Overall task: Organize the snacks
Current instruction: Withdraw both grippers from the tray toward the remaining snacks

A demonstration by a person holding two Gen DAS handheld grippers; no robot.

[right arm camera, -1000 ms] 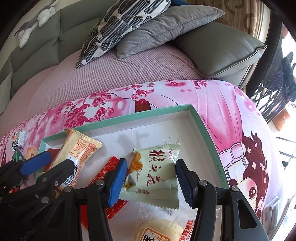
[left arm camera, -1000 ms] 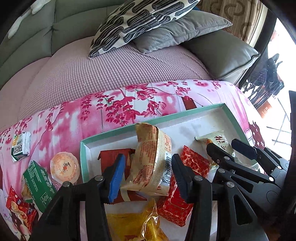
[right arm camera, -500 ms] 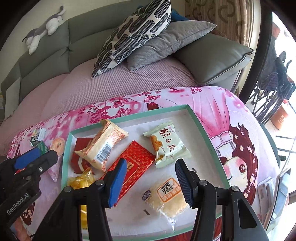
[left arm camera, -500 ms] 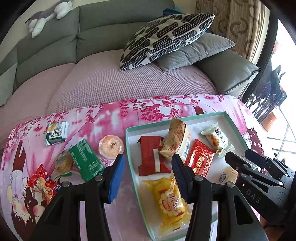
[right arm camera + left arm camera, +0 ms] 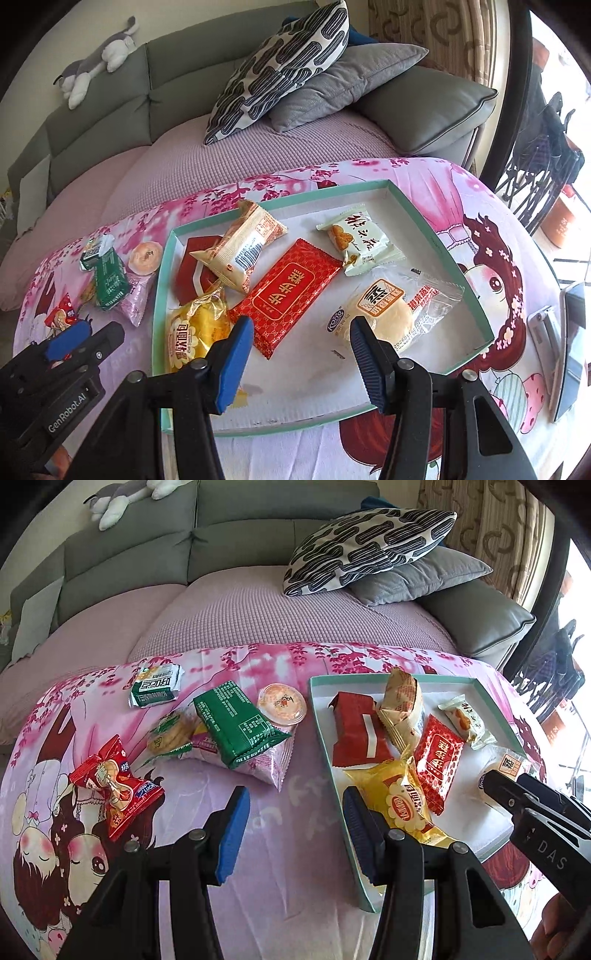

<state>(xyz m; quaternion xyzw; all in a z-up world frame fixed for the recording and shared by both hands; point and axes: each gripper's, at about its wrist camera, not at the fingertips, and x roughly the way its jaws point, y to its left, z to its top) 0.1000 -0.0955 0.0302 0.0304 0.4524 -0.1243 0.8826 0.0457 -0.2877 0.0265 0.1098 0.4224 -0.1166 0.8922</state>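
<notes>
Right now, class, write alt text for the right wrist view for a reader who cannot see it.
An open right gripper hovers empty over a teal-rimmed tray holding six wrapped snacks, including a red packet and a steamed cake. More snacks lie left on the pink cloth.

both tools pulled back and up from tray. left tool, a second ago straddling tan packet, now empty, wide apart over pink cloth left of tray. right tool, earlier around pale green packet, now empty above tray's near part. both packets left lying in tray.
</notes>
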